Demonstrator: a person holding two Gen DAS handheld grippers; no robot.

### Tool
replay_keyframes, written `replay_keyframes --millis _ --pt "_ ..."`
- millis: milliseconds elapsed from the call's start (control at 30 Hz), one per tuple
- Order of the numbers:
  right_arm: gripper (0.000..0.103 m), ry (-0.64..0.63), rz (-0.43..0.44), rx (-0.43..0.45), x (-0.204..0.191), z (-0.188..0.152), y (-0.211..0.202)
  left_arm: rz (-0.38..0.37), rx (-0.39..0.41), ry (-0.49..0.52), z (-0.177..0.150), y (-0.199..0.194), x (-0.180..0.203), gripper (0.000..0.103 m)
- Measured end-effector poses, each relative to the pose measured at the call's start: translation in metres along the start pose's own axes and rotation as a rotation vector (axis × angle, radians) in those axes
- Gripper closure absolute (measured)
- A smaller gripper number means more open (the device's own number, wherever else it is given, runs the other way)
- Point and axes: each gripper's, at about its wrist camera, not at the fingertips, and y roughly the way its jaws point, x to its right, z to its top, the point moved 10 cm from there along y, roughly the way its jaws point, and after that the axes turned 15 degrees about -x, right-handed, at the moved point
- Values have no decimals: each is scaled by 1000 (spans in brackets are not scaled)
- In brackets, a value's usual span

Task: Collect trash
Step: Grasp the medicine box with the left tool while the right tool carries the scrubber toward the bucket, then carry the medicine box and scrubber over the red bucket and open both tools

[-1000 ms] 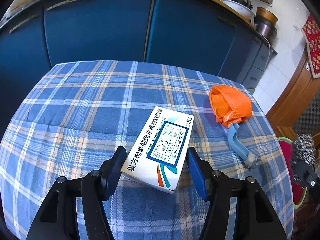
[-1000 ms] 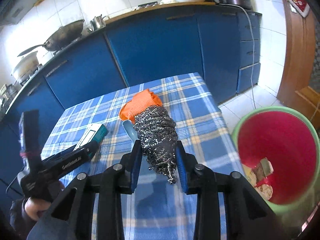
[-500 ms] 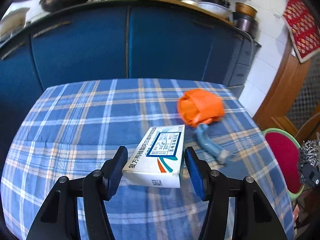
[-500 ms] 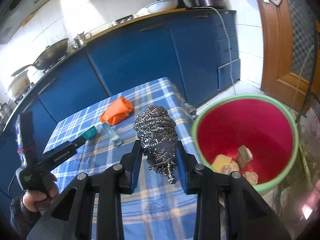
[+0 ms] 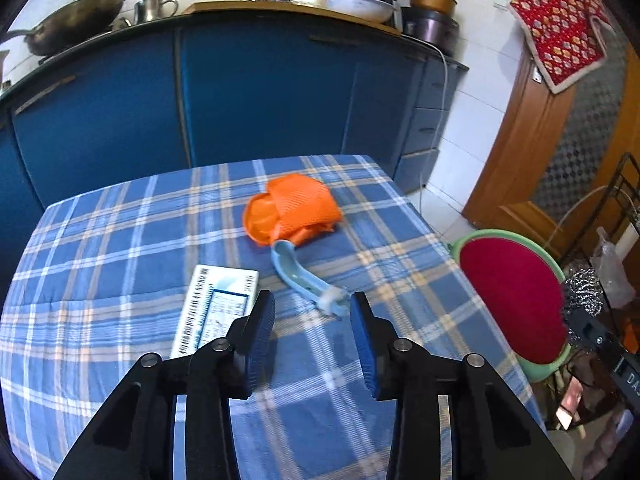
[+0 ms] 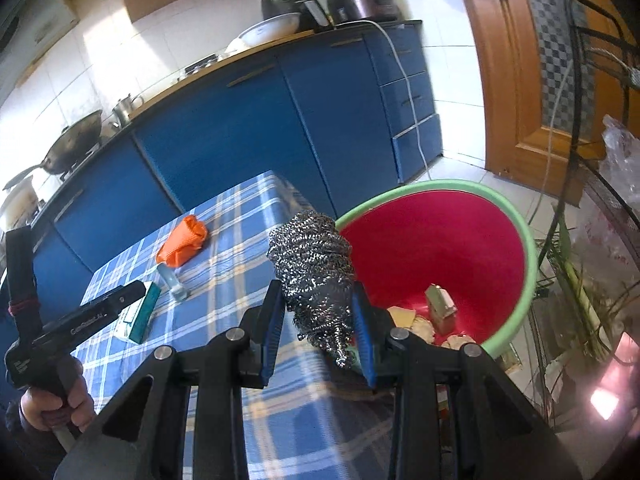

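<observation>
My right gripper is shut on a steel wool scourer and holds it by the near rim of a red bin with a green rim; several scraps lie in the bin. My left gripper is open and empty above the blue plaid table. A white medicine box lies just left of its left finger. A light blue plastic piece lies ahead between the fingers, and an orange mesh bag lies beyond it. The bin stands right of the table.
Blue kitchen cabinets run behind the table, with a wok and pots on the counter. A wooden door and a wire rack with plastic bags stand to the right of the bin.
My left gripper swung right, so the medicine box is now outside its left finger. My right gripper carried the scourer right, to the bin's rim.
</observation>
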Motion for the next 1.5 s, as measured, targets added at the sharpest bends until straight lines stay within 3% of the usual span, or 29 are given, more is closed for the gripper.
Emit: replay_keyframes --millis 233,367,533,667,1033,1200,1233,1367,1500 --pt "67 39 16 10 18 -4 -5 34 -11 -35 -3 -7 -12 62" --pt "67 50 21 17 25 -5 -8 71 -21 -78 -3 -9 -32 49" --pt "67 76 42 15 38 -7 -5 120 -55 -162 -5 -1 -57 45" --pt "67 89 52 7 45 -7 -2 148 -123 -138 -2 17 -64 37" --pt "66 124 54 1 61 -8 1 170 -220 -136 -10 48 -73 36" --pt "66 127 49 -3 62 -8 3 166 -190 -133 -7 52 -72 38" --pt "66 128 49 -3 63 -8 3 161 -187 -131 -7 52 -71 47" --pt "66 127 48 -4 63 -9 3 173 -181 -87 -10 48 -66 48" --pt "66 125 44 -5 64 -9 4 129 -143 -87 -10 34 -57 48"
